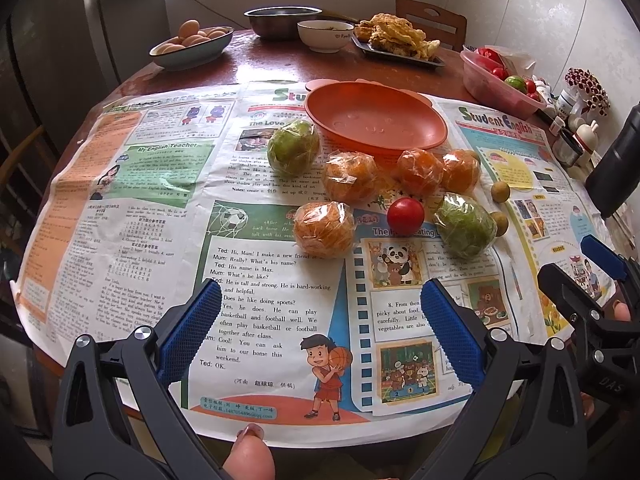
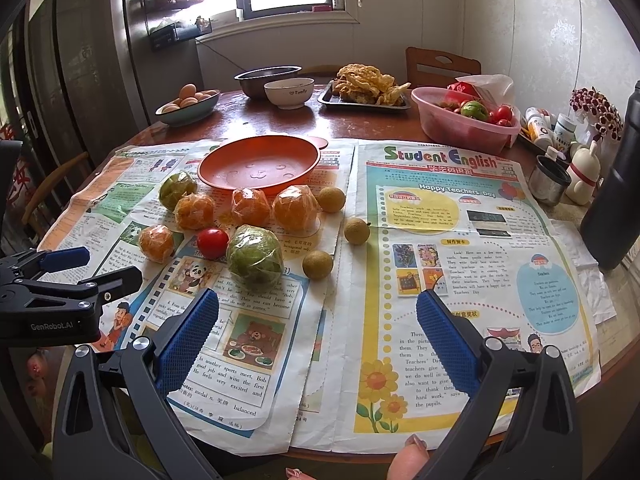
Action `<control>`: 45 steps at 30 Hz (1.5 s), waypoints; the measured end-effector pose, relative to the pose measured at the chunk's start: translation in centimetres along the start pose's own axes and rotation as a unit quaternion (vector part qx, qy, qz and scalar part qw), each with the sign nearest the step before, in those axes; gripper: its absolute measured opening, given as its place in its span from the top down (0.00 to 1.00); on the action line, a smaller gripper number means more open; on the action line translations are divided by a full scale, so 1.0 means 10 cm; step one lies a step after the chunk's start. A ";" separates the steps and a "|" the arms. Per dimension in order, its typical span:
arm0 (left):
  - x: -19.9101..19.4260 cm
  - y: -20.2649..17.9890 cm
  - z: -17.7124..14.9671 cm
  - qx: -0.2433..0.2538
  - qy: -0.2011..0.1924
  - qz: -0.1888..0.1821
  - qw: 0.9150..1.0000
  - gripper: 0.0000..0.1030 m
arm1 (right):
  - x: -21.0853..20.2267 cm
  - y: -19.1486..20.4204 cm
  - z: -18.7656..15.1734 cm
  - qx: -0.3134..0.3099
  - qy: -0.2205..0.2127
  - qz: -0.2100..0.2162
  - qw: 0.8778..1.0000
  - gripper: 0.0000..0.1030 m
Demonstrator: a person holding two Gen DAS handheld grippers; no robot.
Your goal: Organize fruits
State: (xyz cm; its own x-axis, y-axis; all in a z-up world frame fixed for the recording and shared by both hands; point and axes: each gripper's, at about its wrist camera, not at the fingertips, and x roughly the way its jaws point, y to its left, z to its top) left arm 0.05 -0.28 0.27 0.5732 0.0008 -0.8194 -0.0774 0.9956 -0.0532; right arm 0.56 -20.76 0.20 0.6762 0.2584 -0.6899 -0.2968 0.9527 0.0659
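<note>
The left tool [image 1: 320, 316] is held wide open above the newspaper [image 1: 256, 304]; nothing is gripped or touched. The right tool [image 2: 318, 324] is likewise spread wide and empty. An empty orange plate [image 2: 260, 168] is set on the bench [image 2: 240, 128]. Just in front of the plate, four plastic-wrapped oranges [image 2: 252, 206], two wrapped green fruits [image 2: 255, 258] and a red tomato [image 2: 212, 242] are clustered. Three small brown round fruits [image 2: 357, 231] are scattered to the right of that cluster.
</note>
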 end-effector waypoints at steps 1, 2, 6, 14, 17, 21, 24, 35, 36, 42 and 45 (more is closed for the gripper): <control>0.00 0.00 0.00 0.000 -0.001 -0.001 1.000 0.09 | 0.00 0.00 0.00 0.000 0.000 0.000 1.000 0.04; 0.00 0.00 0.00 0.000 -0.001 -0.001 1.000 0.09 | 0.00 0.00 0.00 0.000 0.000 0.000 1.000 0.04; 0.00 -0.01 0.00 0.000 0.000 -0.002 1.000 0.09 | 0.00 0.00 0.00 0.001 0.001 0.000 1.000 0.04; 0.02 -0.02 0.00 0.000 0.001 -0.002 1.000 0.09 | 0.01 -0.01 0.00 0.000 0.002 0.001 1.000 0.04; 0.02 -0.02 -0.01 0.001 0.001 -0.003 1.000 0.09 | 0.00 -0.01 -0.01 -0.001 0.002 0.001 1.000 0.04; 0.02 -0.03 -0.01 0.001 0.001 -0.004 1.000 0.09 | 0.00 0.00 -0.01 -0.001 0.002 0.001 1.000 0.04; 0.03 -0.03 -0.01 0.001 0.001 -0.004 1.000 0.09 | 0.00 0.00 -0.01 -0.001 0.002 0.002 1.000 0.04; 0.07 -0.03 -0.02 0.001 0.005 -0.002 1.000 0.09 | 0.05 0.05 -0.02 -0.004 0.011 0.010 1.000 0.04; 0.08 -0.02 -0.01 0.000 0.006 -0.003 1.000 0.09 | 0.06 0.05 -0.02 -0.005 0.013 0.011 1.000 0.04; 0.15 0.08 0.02 -0.007 0.017 -0.009 1.000 0.09 | 0.14 0.10 -0.03 -0.010 0.024 0.018 1.000 0.04; 0.20 0.14 0.04 -0.009 0.023 -0.010 1.000 0.09 | 0.19 0.13 -0.02 -0.012 0.031 0.025 0.999 0.04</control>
State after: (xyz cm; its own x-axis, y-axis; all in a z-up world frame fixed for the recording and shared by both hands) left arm 1.44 1.20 -1.22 0.5365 -0.0235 -0.8436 -0.0816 0.9935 -0.0795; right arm 1.35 -19.06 -1.17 0.6172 0.2948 -0.7294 -0.3464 0.9343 0.0845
